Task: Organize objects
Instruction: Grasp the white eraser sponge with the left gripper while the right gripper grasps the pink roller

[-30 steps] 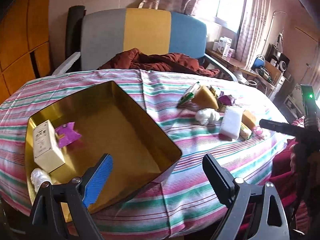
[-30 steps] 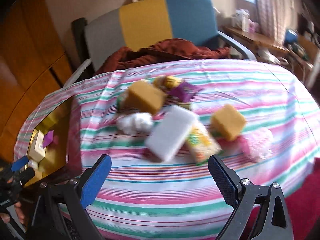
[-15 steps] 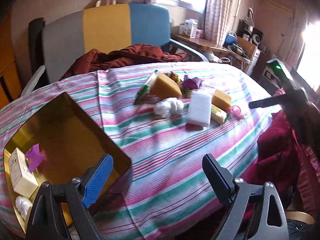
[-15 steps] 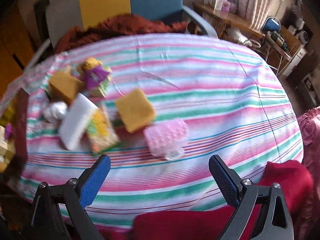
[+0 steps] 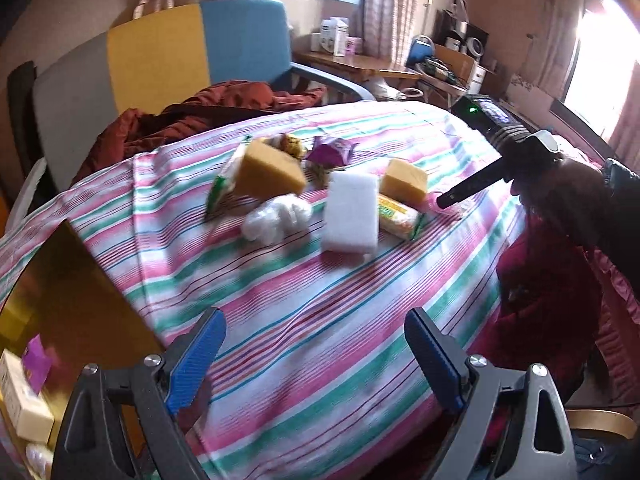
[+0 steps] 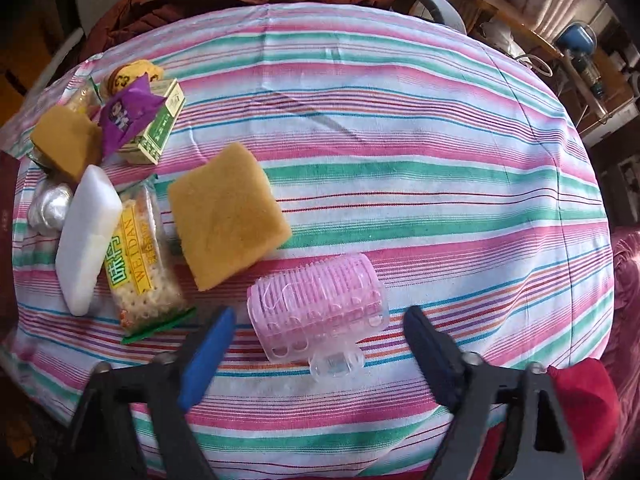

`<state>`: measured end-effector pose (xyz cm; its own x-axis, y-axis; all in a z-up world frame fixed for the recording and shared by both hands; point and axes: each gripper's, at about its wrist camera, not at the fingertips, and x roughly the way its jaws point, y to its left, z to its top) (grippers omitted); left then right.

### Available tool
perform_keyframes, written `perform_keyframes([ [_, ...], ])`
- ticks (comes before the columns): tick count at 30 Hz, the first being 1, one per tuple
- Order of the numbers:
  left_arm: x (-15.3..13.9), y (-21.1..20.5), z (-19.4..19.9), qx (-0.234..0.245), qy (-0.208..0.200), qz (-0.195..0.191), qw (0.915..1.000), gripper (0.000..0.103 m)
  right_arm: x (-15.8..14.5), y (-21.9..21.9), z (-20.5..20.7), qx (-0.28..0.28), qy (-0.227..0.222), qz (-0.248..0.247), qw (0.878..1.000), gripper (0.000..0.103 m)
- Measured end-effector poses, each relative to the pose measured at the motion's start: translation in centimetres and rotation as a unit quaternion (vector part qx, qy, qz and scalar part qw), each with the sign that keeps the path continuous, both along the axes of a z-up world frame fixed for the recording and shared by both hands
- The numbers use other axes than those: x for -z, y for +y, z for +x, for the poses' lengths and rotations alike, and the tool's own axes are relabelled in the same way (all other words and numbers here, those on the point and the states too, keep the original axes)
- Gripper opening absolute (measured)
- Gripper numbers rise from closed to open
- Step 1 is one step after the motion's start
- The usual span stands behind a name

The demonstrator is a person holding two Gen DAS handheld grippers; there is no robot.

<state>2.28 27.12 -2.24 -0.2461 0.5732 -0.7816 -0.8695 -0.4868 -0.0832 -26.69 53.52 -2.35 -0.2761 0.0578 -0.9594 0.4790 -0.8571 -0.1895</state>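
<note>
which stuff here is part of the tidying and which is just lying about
Part of the job:
- pink hair roller, between the closing right claw fingers, not yet gripped
- yellow sponge
- white block
- cracker packet
- purple wrapper
- gold tin
- left claw, open

Just lying about:
- striped chair
- red cloth
- side desk clutter

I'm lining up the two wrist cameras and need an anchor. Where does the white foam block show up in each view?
Left wrist: white foam block lies centre, slightly above the middle, on the striped cloth.
Right wrist: white foam block lies at the far left edge, angled.
Shared landmark: the biscuit packet right beside it in both.
</note>
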Motion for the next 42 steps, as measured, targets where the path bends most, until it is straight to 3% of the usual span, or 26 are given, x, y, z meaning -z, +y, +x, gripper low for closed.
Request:
perform_keyframes([
  [5,0.3,3.5,-0.3,0.032,-0.002,0.001,0.9995,0.092,-0.7,0.8,0.4,0.008,0.009,-0.013,1.0,0.067],
  [11,1.4,8.8,-1.3,0.078,-0.007,-0.003,0.9969,0.092,-2.4,4.5,0.1,0.063,0.008,-0.106,0.992,0.067],
  [22,4.6,15.5,-4.4,0.095,-0.003,-0.05,0.9942,0.091,-4.2,5.9,0.8,0.076,0.006,-0.184,0.98,0.067],
  [25,5.9,16.4,-4.9,0.105,-0.013,-0.063,0.9924,0.081,-3.8,5.8,0.3,0.065,0.004,-0.193,0.979,0.067],
  [26,6.2,16.5,-4.9,0.104,-0.012,-0.067,0.9922,0.068,-3.8,5.8,0.4,0.066,0.005,-0.194,0.979,0.067],
  [28,6.4,16.3,-4.7,0.102,-0.014,-0.059,0.993,0.058,-3.4,5.4,-0.4,0.066,0.004,-0.195,0.979,0.067],
  [34,5.6,13.9,-3.5,0.079,-0.021,-0.028,0.9963,0.057,-3.5,5.5,-0.5,0.065,0.008,-0.198,0.978,0.067],
  [42,1.9,7.8,-1.8,0.036,-0.025,0.017,0.9989,0.058,-5.4,6.2,0.8,0.051,0.04,-0.243,0.968,0.067],
])
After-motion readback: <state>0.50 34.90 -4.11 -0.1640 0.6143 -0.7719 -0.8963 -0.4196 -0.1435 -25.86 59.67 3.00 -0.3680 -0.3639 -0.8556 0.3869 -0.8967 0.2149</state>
